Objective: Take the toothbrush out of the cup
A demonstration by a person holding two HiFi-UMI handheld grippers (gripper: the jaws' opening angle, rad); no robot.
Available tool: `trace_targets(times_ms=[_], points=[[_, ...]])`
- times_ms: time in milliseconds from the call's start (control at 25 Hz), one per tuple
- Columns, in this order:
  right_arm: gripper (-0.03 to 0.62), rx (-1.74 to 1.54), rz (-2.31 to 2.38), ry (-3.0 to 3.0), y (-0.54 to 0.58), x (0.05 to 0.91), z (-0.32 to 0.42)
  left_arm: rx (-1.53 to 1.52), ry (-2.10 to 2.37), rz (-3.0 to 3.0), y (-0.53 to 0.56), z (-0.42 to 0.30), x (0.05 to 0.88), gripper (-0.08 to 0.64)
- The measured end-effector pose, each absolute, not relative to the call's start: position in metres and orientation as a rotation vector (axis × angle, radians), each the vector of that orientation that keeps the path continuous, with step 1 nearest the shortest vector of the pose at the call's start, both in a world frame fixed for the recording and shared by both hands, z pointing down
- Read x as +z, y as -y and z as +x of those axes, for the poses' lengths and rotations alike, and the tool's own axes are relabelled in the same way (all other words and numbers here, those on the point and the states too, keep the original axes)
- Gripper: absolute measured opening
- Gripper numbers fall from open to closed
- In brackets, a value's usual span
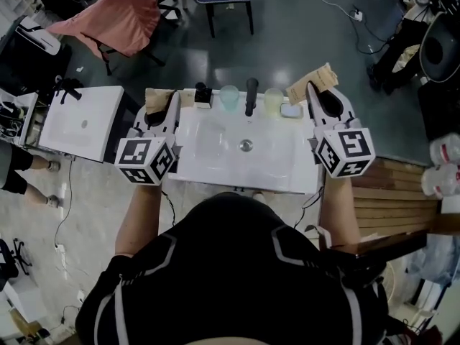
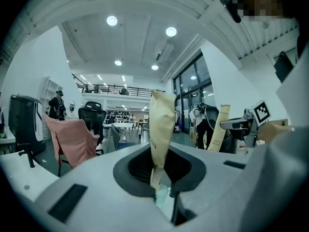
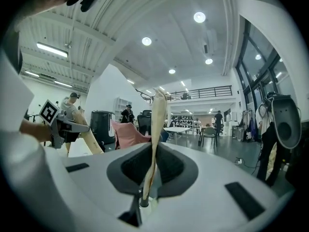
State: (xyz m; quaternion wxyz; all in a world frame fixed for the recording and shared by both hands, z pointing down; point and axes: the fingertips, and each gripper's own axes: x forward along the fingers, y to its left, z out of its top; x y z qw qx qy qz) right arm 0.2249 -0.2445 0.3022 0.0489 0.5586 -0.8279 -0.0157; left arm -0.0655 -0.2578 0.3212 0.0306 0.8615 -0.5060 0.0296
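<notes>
Head view: person stands at a white sink (image 1: 215, 146), one gripper on each side of it, both pointing away from the body. Left gripper (image 1: 167, 110) is clamped on a tan paper sleeve (image 1: 154, 99); the left gripper view shows the jaws (image 2: 161, 192) pinched together on the sleeve's lower end, and the sleeve (image 2: 161, 129) rises up and forward along the line of the jaws. Its shape suggests a wrapped toothbrush, but no bristles or handle show. Moving right along the back ledge: pale green cup (image 1: 229, 98), black tap (image 1: 251, 95), yellowish cup (image 1: 273, 100). Both cups lie between the grippers and ahead of them, the green nearer the left hand, the yellowish nearer the right. Nothing visibly stands in either cup, though they are small in frame. Right gripper (image 1: 316, 98) is likewise closed on a second tan sleeve (image 1: 314, 82); the right gripper view shows the jaws (image 3: 145, 197) nipping its base, and the sleeve (image 3: 157, 129) stands nearly upright. Judgement: if the sleeves are the toothbrushes, both are already clear of the cups. Writing: dark print runs lengthwise on each sleeve, too small to read. No brand is legible. The marker cube (image 1: 345, 152) carries only square codes.
</notes>
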Motion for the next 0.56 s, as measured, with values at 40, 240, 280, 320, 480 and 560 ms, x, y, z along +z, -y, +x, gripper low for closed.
trace_targets(times_ms=[40, 240, 280, 320, 480, 560], points=[[0.029, -0.045, 1.701, 2.518, 0.2448, 0.3030, 0.2241, 0.089, 1.555, 2.655, 0.2576, -0.0650, 0.3210, 0.037], [0.029, -0.026, 1.717, 2.513, 0.2470, 0.3040, 0.2244, 0.077, 1.561, 2.646, 0.2610, -0.0687, 0.3188, 0.037], [0.029, -0.024, 1.720, 2.510, 0.2471, 0.3043, 0.2247, 0.075, 1.561, 2.646, 0.2611, -0.0689, 0.3186, 0.037], [0.029, -0.021, 1.723, 2.506, 0.2474, 0.3047, 0.2249, 0.073, 1.560, 2.646, 0.2613, -0.0691, 0.3186, 0.037], [0.029, -0.008, 1.728, 2.496, 0.2508, 0.3072, 0.2246, 0.070, 1.559, 2.642, 0.2636, -0.0701, 0.3209, 0.037], [0.029, -0.004, 1.731, 2.492, 0.2521, 0.3086, 0.2248, 0.065, 1.555, 2.638, 0.2649, -0.0706, 0.3227, 0.037]])
